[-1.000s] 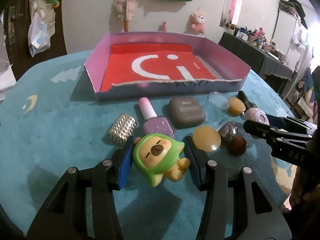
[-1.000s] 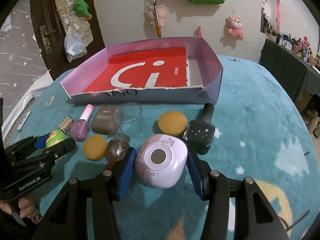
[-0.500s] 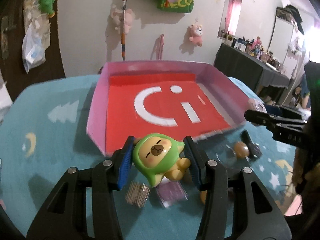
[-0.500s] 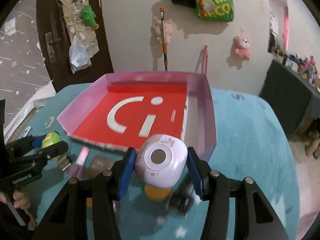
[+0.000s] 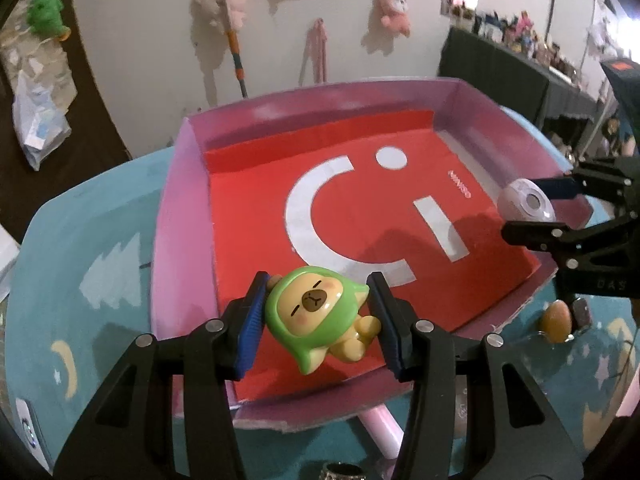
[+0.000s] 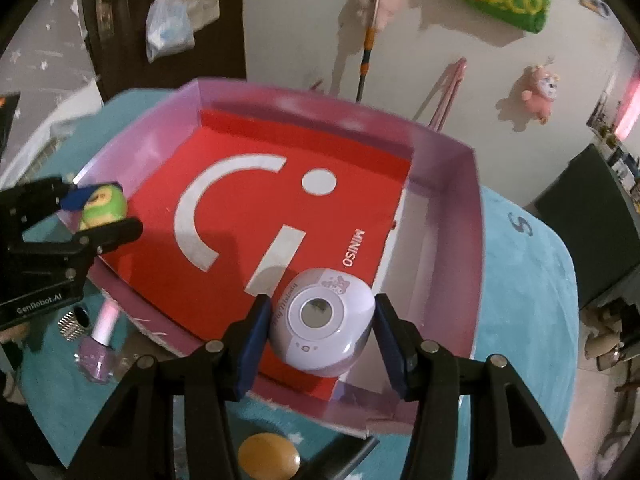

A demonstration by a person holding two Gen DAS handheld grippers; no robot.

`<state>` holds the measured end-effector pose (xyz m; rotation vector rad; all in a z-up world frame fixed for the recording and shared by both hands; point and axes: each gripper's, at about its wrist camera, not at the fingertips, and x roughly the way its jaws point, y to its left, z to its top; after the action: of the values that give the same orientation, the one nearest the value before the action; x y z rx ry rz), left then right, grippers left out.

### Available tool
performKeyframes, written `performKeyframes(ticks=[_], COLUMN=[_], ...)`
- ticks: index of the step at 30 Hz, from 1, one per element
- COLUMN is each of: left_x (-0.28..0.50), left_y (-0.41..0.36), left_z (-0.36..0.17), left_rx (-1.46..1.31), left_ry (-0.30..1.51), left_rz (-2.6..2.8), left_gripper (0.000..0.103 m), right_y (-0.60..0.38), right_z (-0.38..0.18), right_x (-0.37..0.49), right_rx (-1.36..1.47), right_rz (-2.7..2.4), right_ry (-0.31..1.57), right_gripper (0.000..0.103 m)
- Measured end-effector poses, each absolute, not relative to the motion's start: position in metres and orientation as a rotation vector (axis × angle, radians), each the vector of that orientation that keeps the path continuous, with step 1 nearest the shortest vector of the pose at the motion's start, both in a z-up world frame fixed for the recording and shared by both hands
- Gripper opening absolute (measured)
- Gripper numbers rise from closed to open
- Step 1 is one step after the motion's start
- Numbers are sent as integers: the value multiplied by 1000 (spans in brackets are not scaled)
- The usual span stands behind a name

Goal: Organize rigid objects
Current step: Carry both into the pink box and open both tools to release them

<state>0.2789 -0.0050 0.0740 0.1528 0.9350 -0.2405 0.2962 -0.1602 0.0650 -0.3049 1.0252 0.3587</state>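
My left gripper is shut on a green-hooded capybara figurine and holds it over the near left part of the pink box with a red floor. My right gripper is shut on a lilac round case and holds it over the box's near right part. Each gripper shows in the other view: the right one with the case, the left one with the figurine.
On the teal rug in front of the box lie a pink nail polish bottle, a studded silver piece, orange round pieces and a dark bottle. Plush toys hang on the wall behind.
Both grippers have lifted their objects from the rug and moved forward over the box. The loose items now lie below and behind the fingers.
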Motion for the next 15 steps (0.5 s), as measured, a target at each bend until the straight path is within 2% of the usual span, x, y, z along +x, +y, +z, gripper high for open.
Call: performKeyframes(ticks=[15], left_x=[298], left_y=[-12], left_z=[50], left_rx=[195], left_ry=[1034], left_rz=[-238], left_gripper=[47], right_y=[-155], right_z=[50], right_x=[311], right_rx=[-414], right_rz=[323], right_ry=[1090], right_gripper=[55])
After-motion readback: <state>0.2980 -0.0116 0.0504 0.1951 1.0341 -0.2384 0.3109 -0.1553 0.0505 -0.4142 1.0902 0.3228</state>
